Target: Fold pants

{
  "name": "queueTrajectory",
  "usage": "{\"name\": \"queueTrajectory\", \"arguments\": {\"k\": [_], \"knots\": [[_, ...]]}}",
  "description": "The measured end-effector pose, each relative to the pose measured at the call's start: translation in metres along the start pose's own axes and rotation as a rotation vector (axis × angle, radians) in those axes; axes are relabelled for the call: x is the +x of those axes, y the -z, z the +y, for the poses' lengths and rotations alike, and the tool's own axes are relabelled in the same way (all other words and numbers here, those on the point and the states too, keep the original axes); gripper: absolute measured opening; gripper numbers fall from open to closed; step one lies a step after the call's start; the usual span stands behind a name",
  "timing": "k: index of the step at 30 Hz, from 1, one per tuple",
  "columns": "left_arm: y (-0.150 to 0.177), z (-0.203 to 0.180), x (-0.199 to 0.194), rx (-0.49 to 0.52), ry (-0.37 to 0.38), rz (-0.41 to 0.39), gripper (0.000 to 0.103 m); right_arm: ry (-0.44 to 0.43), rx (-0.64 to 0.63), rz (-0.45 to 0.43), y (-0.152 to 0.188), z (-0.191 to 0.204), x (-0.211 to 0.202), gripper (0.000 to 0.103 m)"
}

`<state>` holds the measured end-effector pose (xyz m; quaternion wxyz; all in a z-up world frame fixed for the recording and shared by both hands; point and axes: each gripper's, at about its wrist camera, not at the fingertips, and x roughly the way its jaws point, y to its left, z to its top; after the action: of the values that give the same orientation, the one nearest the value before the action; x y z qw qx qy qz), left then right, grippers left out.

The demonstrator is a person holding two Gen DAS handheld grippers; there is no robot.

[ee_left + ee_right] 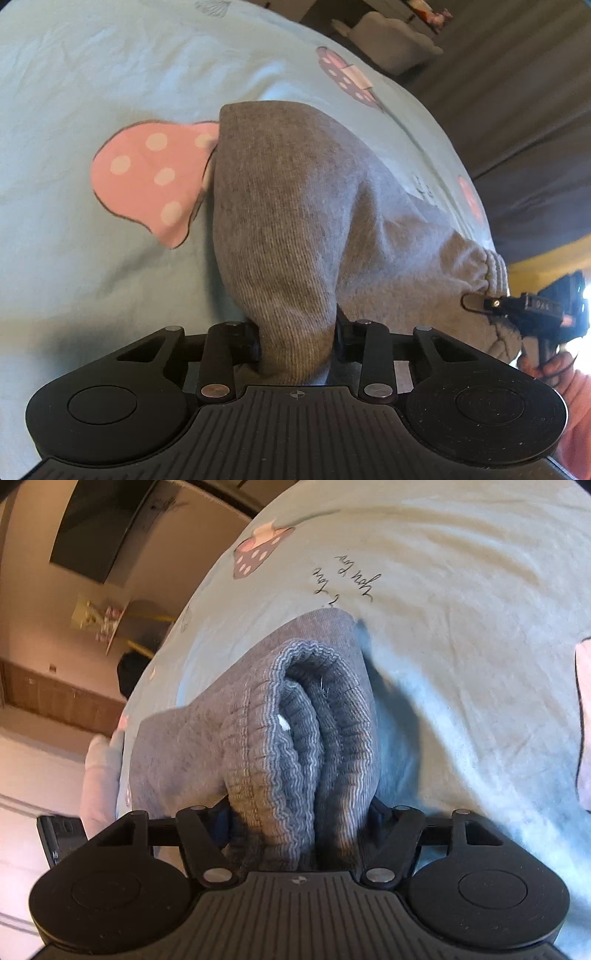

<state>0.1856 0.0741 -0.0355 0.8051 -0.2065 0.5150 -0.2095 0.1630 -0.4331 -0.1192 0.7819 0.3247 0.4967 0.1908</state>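
Grey knit pants lie on a light blue bed sheet, partly lifted at the near end. My left gripper is shut on a smooth bunched edge of the pants. My right gripper is shut on the ribbed elastic waistband, bunched in several layers between its fingers. The right gripper also shows in the left wrist view at the right, clamped on the waistband. The fingertips of both are hidden in cloth.
The sheet has pink spotted mushroom prints and script lettering. The bed edge runs along the right in the left wrist view, with dark floor beyond. A dark screen and wooden cabinet stand off the bed.
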Motion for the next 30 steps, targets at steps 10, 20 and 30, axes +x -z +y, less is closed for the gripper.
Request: {"name": "queueTrajectory", "arguments": {"k": [10,20,30], "knots": [[-0.007,-0.026,-0.028,0.066,0.012,-0.064,0.023,-0.043,-0.112,-0.105,0.003,0.049,-0.026,0.05],[-0.054,-0.06,-0.044,0.128,0.024,-0.226,0.026,0.002,-0.25,-0.283,-0.048,0.103,-0.047,0.055],[-0.047,-0.06,-0.031,0.127,-0.248,-0.26,0.056,0.391,-0.431,-0.402,-0.037,0.13,-0.029,0.086]]}}
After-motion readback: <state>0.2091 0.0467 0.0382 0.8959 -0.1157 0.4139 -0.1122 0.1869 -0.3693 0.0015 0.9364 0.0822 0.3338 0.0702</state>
